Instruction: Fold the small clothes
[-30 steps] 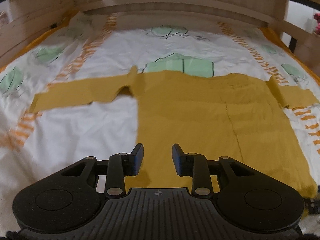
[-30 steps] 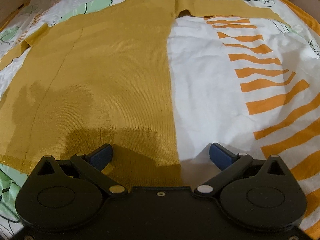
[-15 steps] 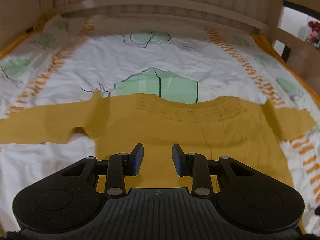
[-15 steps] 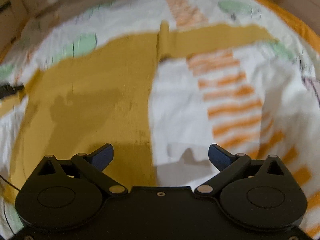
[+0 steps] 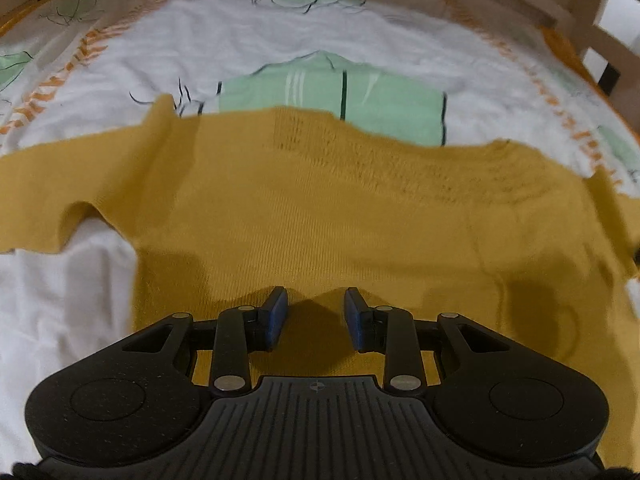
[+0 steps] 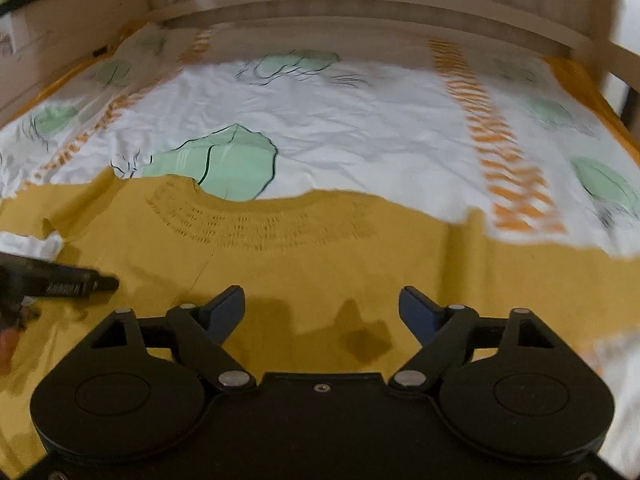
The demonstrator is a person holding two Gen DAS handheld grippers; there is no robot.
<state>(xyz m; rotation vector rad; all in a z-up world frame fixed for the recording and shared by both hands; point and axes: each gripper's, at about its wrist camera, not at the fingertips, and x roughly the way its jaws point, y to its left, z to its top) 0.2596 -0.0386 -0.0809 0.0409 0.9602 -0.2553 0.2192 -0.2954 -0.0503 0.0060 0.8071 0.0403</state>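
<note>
A mustard-yellow knit sweater (image 5: 320,216) lies flat on the bed, sleeves spread left and right, its patterned neckline toward the headboard. It also shows in the right wrist view (image 6: 320,264). My left gripper (image 5: 316,310) hovers just above the sweater's body, jaws partly open and empty. My right gripper (image 6: 322,308) is wide open and empty above the sweater, below the neckline. Part of the left gripper (image 6: 56,280) shows at the left edge of the right wrist view.
The bed sheet (image 5: 280,40) is white with green shapes and orange stripes. A wooden headboard (image 6: 360,4) runs along the far edge, and wooden side rails (image 5: 600,32) border the bed on the right.
Both grippers have moved forward over the sweater from its hem toward the neckline. The right gripper swung left from the sweater's right edge to its middle. Neither gripper took hold of anything.
</note>
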